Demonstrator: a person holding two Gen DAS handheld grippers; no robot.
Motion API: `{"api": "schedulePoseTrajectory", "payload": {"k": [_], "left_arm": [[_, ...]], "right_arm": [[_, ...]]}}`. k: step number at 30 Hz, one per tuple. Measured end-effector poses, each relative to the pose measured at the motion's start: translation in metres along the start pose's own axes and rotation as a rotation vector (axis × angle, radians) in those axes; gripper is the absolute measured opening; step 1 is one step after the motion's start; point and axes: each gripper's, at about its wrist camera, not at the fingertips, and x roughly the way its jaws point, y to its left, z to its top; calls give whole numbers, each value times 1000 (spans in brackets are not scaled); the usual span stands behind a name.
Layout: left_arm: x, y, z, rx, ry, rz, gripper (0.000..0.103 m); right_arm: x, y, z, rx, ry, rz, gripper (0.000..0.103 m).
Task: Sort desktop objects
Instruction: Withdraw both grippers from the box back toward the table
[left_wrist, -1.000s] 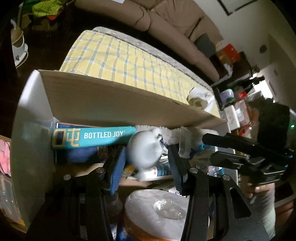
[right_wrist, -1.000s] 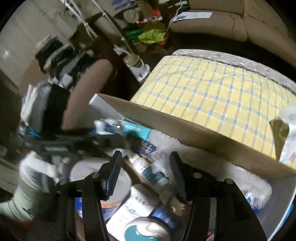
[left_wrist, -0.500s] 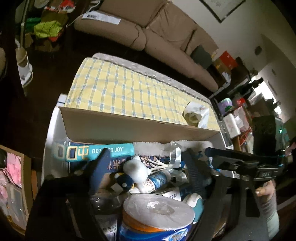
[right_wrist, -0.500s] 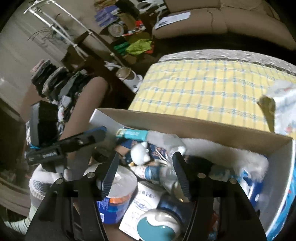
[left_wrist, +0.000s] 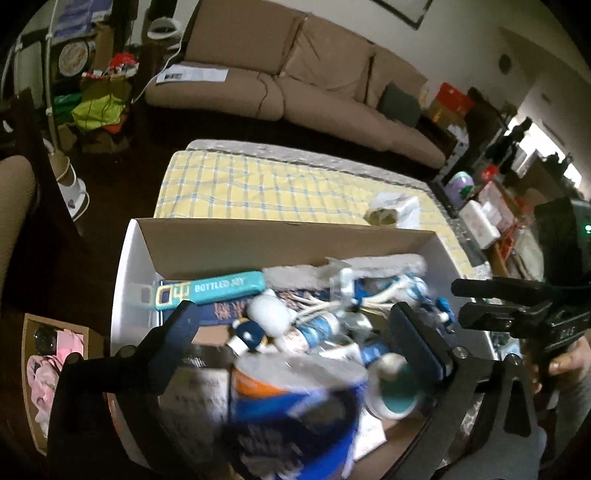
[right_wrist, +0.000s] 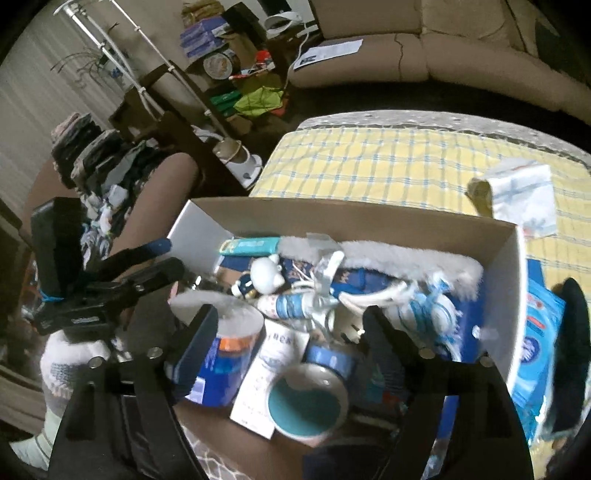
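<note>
Both tongs released, jaws just opened wide, nothing gripped: left tongs (left_wrist: 295, 332), right tongs (right_wrist: 288, 332) over cardboard box (right_wrist: 369, 221) on counter. Sorted clutter sits inside box. Next pick: approach straight down, single item, avoid cable tangle (right_wrist: 369, 295). Teal case (left_wrist: 218, 288) reads "BOTTLED JOY".

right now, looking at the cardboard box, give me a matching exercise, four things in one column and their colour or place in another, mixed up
Things:
1. mug
2. bottle case
3. toilet roll
4. tissue pack

Descriptions:
A. on the yellow checked cloth, outside the cardboard box
B. teal inside, near front of box
C. long, teal, white lettering, by the back wall
D. blue and orange wrapper

Pairs: 1-B, 2-C, 3-D, 4-A
</note>
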Motion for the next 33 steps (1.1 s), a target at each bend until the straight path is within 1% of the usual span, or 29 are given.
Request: {"api": "schedulePoseTrajectory", "payload": {"k": [1, 5, 8, 13, 18, 24, 28, 31, 33], "left_arm": [[-4, -4, -3, 7, -2, 1, 103], [-17, -18, -18, 44, 11, 18, 103], [-28, -24, -26, 39, 7, 19, 103], [-49, -42, -37, 71, -14, 47, 103], [-63, -62, -47, 96, -23, 53, 103], [-74, -89, -57, 130, -27, 58, 103], [-78, -112, -73, 144, -41, 61, 103], [-71, -129, -90, 136, -37, 89, 103], [-63, -139, -102, 120, -39, 93, 103]], "right_arm": [[-5, 1, -5, 1, -5, 1, 92], [-22, 4, -22, -1, -17, -20, 97], [-38, 5, -34, 7, -42, -33, 102], [-60, 9, -52, -9, -80, -75, 103], [-80, 10, -73, -16, -101, -119, 103], [-109, -2, -97, 3, -145, -155, 103], [-131, -17, -115, 4, -185, -247, 103], [-145, -37, -134, 31, -213, -318, 103], [-152, -52, -147, 55, -223, -368, 103]]}}
